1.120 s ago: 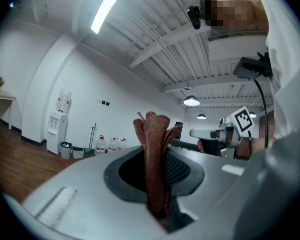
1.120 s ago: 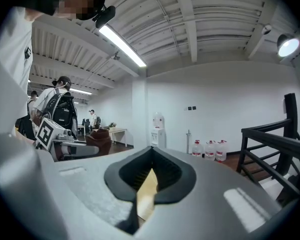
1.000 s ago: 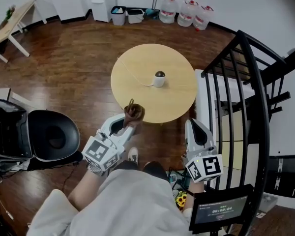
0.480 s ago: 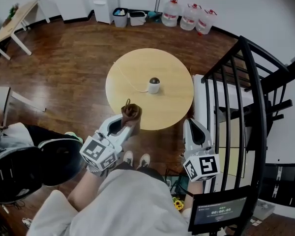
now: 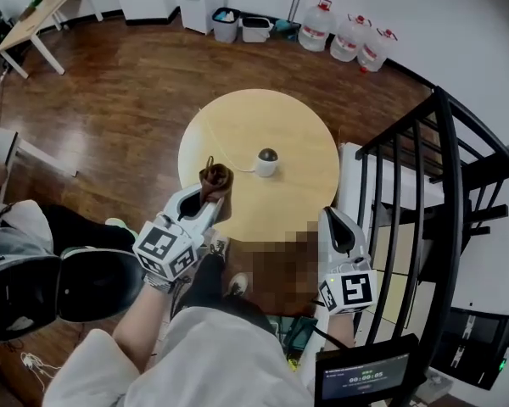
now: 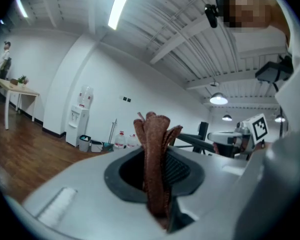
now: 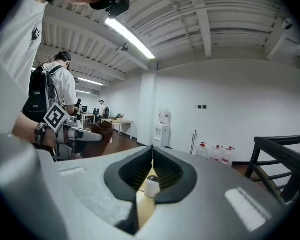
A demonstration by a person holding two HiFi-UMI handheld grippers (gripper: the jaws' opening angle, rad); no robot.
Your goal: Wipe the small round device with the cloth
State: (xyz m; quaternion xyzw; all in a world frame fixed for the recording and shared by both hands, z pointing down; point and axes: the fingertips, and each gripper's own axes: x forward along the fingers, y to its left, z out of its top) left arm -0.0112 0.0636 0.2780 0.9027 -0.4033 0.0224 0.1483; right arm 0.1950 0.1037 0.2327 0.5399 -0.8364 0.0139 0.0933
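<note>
The small round device [image 5: 266, 161], white with a dark dome, stands near the middle of the round wooden table [image 5: 297, 125], and a thin white cable runs off it to the left. My left gripper [image 5: 210, 195] is shut on a bunched brown cloth [image 5: 214, 179], held over the table's near left edge, short of the device. The left gripper view shows the cloth [image 6: 155, 149] standing up between the jaws. My right gripper [image 5: 334, 217] is shut and holds nothing, at the table's near right edge. The right gripper view has the device [image 7: 151, 184] straight ahead.
A black stair railing [image 5: 424, 185] stands close on the right of the table. Water bottles [image 5: 349, 36] and bins [image 5: 242, 28] line the far wall. A black chair [image 5: 76, 282] is at the left. A person with a backpack [image 7: 55, 91] stands at the left in the right gripper view.
Both grippers have moved forward toward the table. The cloth has gone from the near rim to over the table's left edge. The right gripper has come up to the near right rim.
</note>
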